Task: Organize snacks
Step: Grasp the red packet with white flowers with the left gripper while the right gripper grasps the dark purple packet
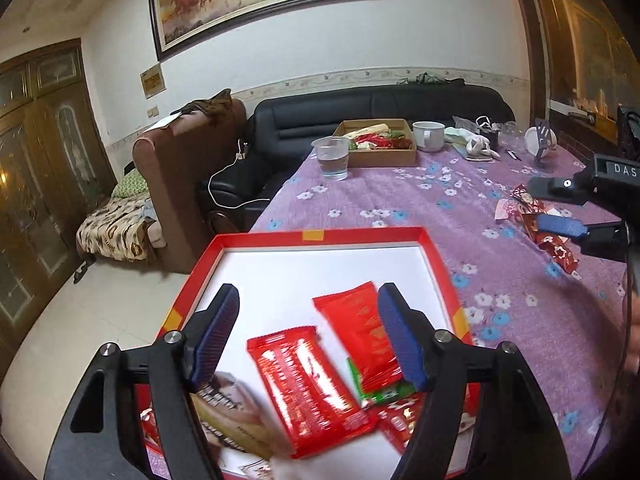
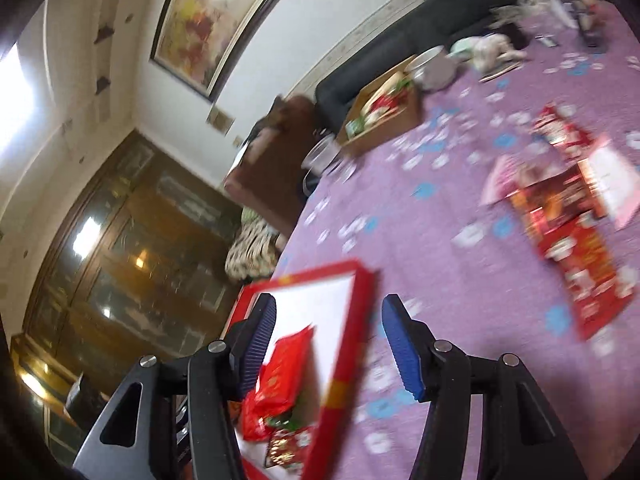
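Lying in red tray (image 1: 256,240): two red packets (image 1: 308,392).

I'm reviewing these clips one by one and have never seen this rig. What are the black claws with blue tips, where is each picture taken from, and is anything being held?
No robot here: a person holds a two-finger gripper in each hand, and each gripper carries a wide-angle camera looking forward along its fingers, so the claws at the bottom of each picture belong to that camera's own tool.

The left camera shows the left gripper open above a red-rimmed box lid with a white floor, where red snack packets lie. Nothing is between its pads. The right gripper appears at that picture's right edge.

The right camera, blurred, shows the right gripper open and empty over the lid's edge. More red snack wrappers lie loose on the purple flowered tablecloth. Farther back stand a cardboard tray of snacks, a clear plastic cup and a white mug.
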Demonstrator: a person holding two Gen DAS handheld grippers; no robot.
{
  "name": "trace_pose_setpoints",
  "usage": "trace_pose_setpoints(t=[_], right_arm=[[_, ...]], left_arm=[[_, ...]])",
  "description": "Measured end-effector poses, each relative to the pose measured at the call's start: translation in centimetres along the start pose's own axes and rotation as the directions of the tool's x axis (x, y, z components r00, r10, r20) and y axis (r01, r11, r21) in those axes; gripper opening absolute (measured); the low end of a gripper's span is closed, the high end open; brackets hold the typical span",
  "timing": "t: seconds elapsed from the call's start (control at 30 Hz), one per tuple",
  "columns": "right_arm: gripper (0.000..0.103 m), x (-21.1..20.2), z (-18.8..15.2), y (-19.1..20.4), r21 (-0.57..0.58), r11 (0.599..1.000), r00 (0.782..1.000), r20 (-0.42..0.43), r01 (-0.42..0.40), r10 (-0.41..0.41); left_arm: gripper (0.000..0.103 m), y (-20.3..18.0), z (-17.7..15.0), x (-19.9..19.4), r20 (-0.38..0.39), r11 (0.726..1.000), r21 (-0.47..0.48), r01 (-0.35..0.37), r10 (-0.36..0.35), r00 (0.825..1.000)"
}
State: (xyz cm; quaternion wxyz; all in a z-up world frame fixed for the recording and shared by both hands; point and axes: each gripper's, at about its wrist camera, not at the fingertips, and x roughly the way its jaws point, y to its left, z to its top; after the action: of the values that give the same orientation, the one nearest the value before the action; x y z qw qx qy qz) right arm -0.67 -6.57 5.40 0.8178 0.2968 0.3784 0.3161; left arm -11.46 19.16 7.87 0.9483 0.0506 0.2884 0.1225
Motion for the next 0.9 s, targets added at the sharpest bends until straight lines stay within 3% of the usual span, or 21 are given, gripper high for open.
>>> trace_pose_setpoints(t=[0.2, 0.4, 0.53, 0.63, 0.83, 0.9], right_arm=[[0.057, -3.5, 2.3, -3.8, 0.066, 0.998, 0.997, 0.068, 0.019, -0.024], [0.058, -7.2, 4.3, -7.1, 0.070, 0.995, 0.990, 0.123, 0.066, -0.074], [0.060, -11.8, 5.6, -11.0, 0.127, 0.982, 0.962, 0.217, 0.140, -0.165], [0.063, -15.0, 5.9, -13.5, 0.172, 0.960, 0.926, 0.272, 0.222, -0.263], [0.064, -19.5, 5.7, -18.7, 0.339, 0.881, 0.854, 0.290, 0.331, -0.432], [0.064, -19.8, 5.8, -19.7, 0.359, 0.861, 0.845, 0.265, 0.360, -0.464]], left_arm=[[0.072, -2.1, 1.0, 0.2, -0.002, 0.999, 0.034, 0.004, -0.003, 1.000], [0.076, -4.4, 1.9, 0.6, -0.033, 0.997, 0.048, 0.054, -0.053, 0.998], [0.080, -7.5, 2.8, 0.8, -0.055, 0.988, 0.070, 0.136, -0.133, 0.990], [0.080, -10.4, 3.5, 1.3, -0.084, 0.976, 0.085, 0.201, -0.194, 0.977], [0.080, -16.7, 4.7, 3.1, -0.157, 0.948, 0.094, 0.303, -0.286, 0.945], [0.080, -18.5, 4.9, 3.9, -0.188, 0.939, 0.088, 0.333, -0.312, 0.931]])
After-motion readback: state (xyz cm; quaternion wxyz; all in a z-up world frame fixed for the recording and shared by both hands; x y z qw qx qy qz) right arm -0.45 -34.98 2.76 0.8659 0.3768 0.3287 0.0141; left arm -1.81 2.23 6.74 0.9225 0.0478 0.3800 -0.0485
